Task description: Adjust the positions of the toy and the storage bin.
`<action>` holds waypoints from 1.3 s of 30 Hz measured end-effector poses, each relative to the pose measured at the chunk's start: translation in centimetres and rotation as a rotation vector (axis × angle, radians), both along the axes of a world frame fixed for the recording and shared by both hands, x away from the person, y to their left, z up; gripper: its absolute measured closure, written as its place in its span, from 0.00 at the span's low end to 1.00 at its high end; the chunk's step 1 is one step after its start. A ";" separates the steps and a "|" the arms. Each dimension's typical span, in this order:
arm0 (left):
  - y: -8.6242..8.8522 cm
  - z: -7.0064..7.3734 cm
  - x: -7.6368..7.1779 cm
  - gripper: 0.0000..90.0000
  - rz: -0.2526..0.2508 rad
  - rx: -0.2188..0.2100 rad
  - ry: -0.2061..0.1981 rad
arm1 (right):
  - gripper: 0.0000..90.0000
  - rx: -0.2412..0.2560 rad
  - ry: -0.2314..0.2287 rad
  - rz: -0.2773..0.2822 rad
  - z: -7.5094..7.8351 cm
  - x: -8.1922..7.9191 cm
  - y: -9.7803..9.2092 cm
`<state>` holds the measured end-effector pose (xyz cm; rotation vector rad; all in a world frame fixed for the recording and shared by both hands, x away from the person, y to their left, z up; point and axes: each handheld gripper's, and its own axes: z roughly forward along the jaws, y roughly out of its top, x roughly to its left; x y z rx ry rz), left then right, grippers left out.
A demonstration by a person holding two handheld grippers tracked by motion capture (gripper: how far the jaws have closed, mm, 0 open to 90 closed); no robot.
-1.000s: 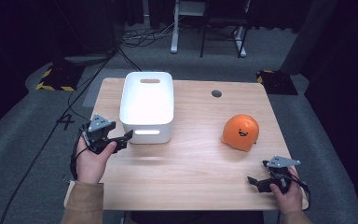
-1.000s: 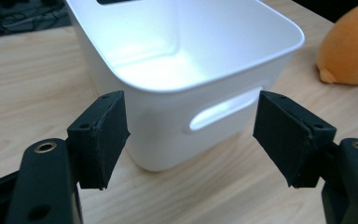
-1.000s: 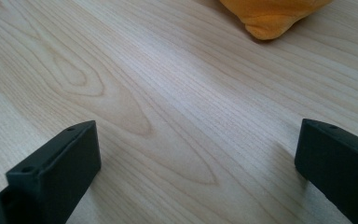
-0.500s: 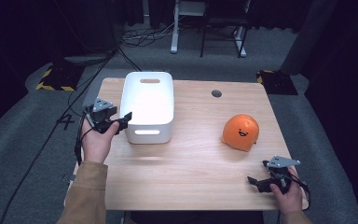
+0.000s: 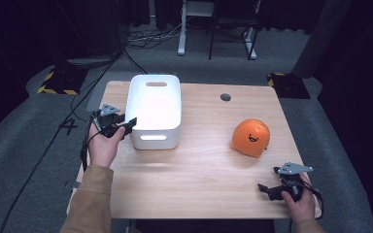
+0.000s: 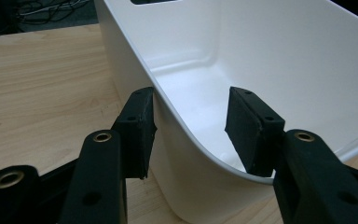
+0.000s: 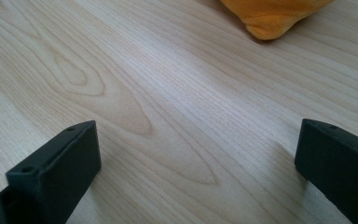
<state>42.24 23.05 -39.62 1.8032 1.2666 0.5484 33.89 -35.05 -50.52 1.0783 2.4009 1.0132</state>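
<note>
While the left gripper (image 5: 126, 125) straddles the near-left rim of the white bin (image 5: 155, 97) with its fingers parted and not yet closed, the right gripper (image 5: 267, 190) rests wide open on the counter (image 5: 199, 160), holding nothing.

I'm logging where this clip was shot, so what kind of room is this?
Probably a lab or studio set up for recording: a lone wooden table on grey carpet, loose cables across the floor, and yellow-black hazard tape on floor plates, with dark surroundings.
</note>
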 end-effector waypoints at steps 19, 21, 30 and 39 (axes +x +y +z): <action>-4.7 -0.2 -5.0 0.50 -0.083 0.000 -0.038 | 0.00 0.000 0.000 0.001 0.0 0.0 0.0; -5.3 -0.2 -5.6 0.47 -0.087 0.002 -0.041 | 0.00 0.001 0.001 0.000 0.0 0.0 0.0; -7.5 -0.7 -8.0 0.39 -0.117 -0.038 -0.057 | 0.00 0.001 0.002 0.000 0.0 0.0 0.0; -9.2 -0.8 -10.1 0.34 -0.175 -0.010 -0.075 | 0.00 -0.001 0.002 0.004 0.0 0.0 0.0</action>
